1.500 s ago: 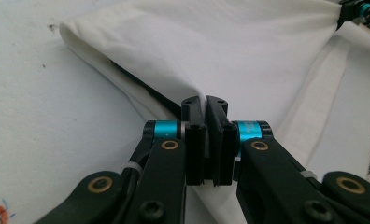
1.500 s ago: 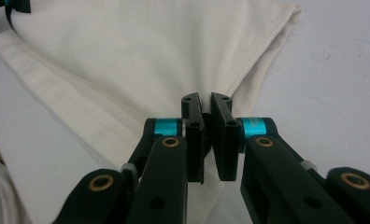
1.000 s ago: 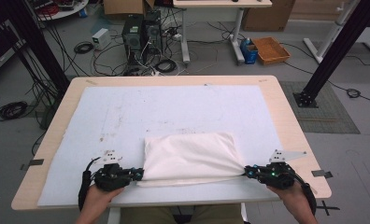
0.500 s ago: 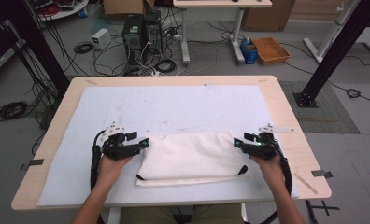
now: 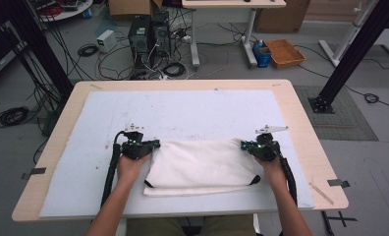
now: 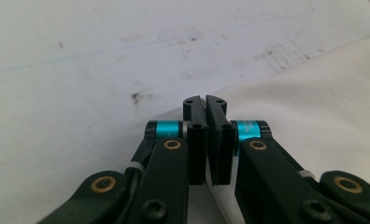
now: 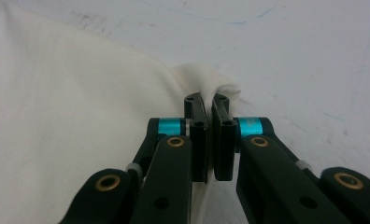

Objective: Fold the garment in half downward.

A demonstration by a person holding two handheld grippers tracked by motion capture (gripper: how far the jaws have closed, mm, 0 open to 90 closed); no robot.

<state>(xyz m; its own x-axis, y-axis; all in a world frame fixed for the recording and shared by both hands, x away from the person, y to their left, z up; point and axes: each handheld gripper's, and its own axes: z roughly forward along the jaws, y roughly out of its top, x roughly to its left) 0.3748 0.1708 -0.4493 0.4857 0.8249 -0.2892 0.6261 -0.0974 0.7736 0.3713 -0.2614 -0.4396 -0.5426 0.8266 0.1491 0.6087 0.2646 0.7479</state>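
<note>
On the tabletop (image 5: 60, 147), toward six o'clock, we pinch the folded white cloth (image 5: 202, 164) at its far corners, left gripper (image 5: 155, 144) at nine o'clock, right gripper (image 5: 243, 145) at three, jaws just closed on fabric, seemingly ready for another fold.

Both grippers now clamp the cloth's far corners

We see left gripper (image 5: 155, 144) and right gripper (image 5: 243, 145) move up from the near corners; jaws just closed on the white cloth (image 5: 200, 164), near edge flattened.
</note>
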